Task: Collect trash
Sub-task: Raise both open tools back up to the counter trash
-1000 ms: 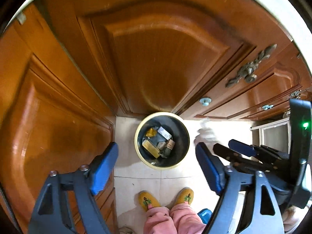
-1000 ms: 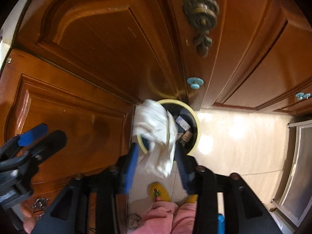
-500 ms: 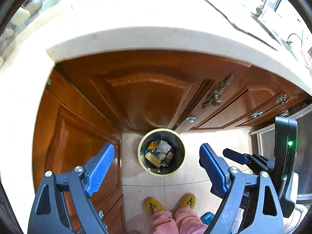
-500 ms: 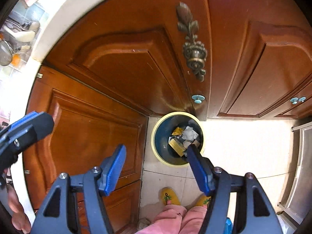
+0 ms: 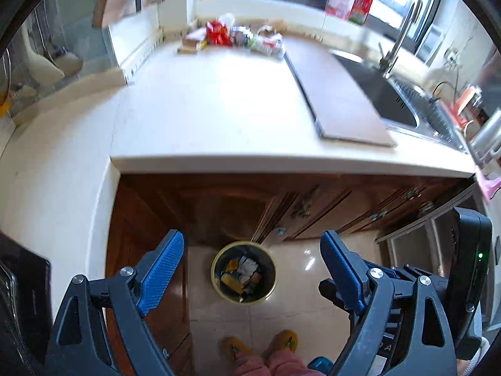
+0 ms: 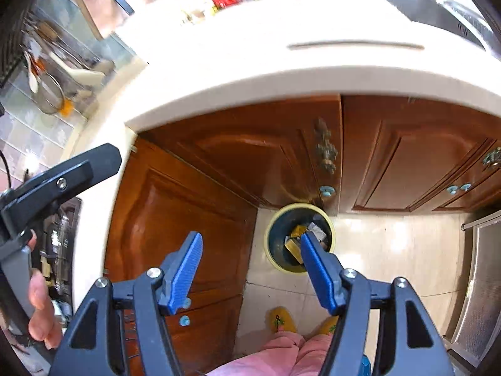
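Both claws [image 5: 250, 269] [image 6: 250, 266] empty, trash bin [image 5: 243, 272] far below

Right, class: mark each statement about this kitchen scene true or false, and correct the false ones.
1. The round yellow-rimmed waste bin stands on the tiled floor and holds rubbish. True.
2. The left tongs grip a white tissue. False: nothing is between them.
3. A pile of colourful wrappers lies at the back of the white countertop. True.
4. The right tongs are clamped shut. False: they stand apart, empty.
5. The brown wooden cupboard doors hang open. False: they are closed.
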Motion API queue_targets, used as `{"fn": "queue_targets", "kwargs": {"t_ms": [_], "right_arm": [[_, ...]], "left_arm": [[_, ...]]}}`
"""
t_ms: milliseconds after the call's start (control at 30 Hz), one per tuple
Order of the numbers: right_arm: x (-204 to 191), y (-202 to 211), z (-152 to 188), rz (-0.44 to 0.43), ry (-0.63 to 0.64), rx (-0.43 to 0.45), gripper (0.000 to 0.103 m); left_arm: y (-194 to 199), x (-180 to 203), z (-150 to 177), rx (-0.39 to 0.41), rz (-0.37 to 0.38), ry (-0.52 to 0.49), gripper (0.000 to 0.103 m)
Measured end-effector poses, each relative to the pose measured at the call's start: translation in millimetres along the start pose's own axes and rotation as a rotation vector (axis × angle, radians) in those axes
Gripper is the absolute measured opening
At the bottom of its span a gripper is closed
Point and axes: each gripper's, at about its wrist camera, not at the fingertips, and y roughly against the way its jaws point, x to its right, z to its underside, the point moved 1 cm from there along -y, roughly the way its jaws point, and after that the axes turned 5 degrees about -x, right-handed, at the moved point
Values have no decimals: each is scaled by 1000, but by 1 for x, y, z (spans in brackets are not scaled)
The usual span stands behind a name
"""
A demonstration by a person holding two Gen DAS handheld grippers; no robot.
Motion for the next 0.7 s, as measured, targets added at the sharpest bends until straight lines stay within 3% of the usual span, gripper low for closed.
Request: {"fn": "queue_targets", "kwargs": {"t_ms": [333, 700], "right_arm": [[-41, 66, -22, 13, -22, 119, 66], [-63, 124, -53, 95, -6, 240, 66]], "left_arm": [[80, -19, -45, 176, 83, -14, 88], [110, -24, -69, 246, 92, -81, 88]]}}
